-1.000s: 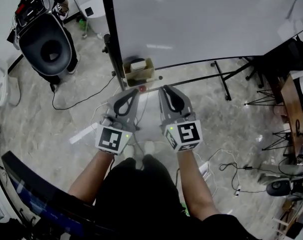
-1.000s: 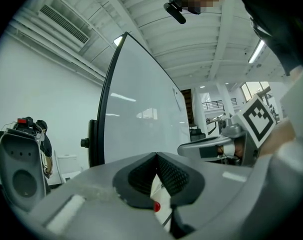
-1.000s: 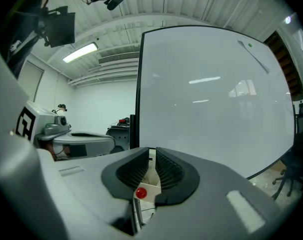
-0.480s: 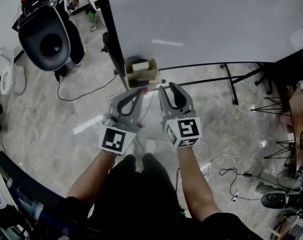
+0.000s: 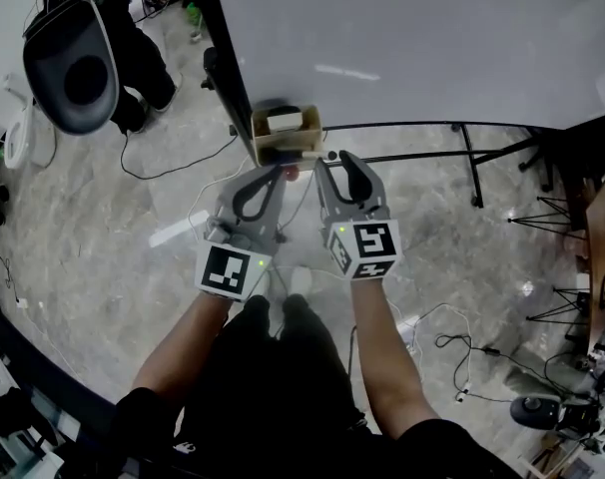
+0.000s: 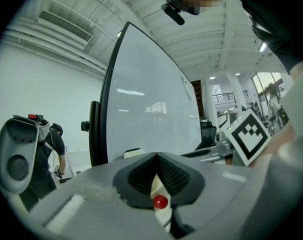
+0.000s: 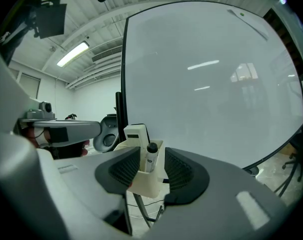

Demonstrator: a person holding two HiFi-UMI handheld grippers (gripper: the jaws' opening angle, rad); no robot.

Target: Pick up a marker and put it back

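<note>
A cream holder box (image 5: 286, 148) hangs at the whiteboard's (image 5: 412, 38) lower left corner. A white marker with a black cap (image 7: 150, 160) stands upright in the holder (image 7: 147, 184). My right gripper (image 7: 151, 154) is open; its jaws have just been opening, and marker and holder show in the gap untouched by the pads. In the head view the right gripper (image 5: 332, 160) sits just right of the box. My left gripper (image 5: 279, 171) is just below the box with its tips together. A small red round thing (image 6: 160, 202) shows through the left gripper's (image 6: 156, 156) gap; whether it is held I cannot tell.
A white eraser (image 5: 286, 122) lies in the holder. The whiteboard's black frame post (image 5: 223, 68) and stand legs (image 5: 452, 153) cross the floor. Cables (image 5: 173, 168) trail over the marble floor. A person (image 5: 133, 38) beside a big black round-backed object (image 5: 68, 68) stands far left.
Both grippers have come closer to the holder box. The right gripper's jaws have spread apart. The left gripper's jaws stay together.
</note>
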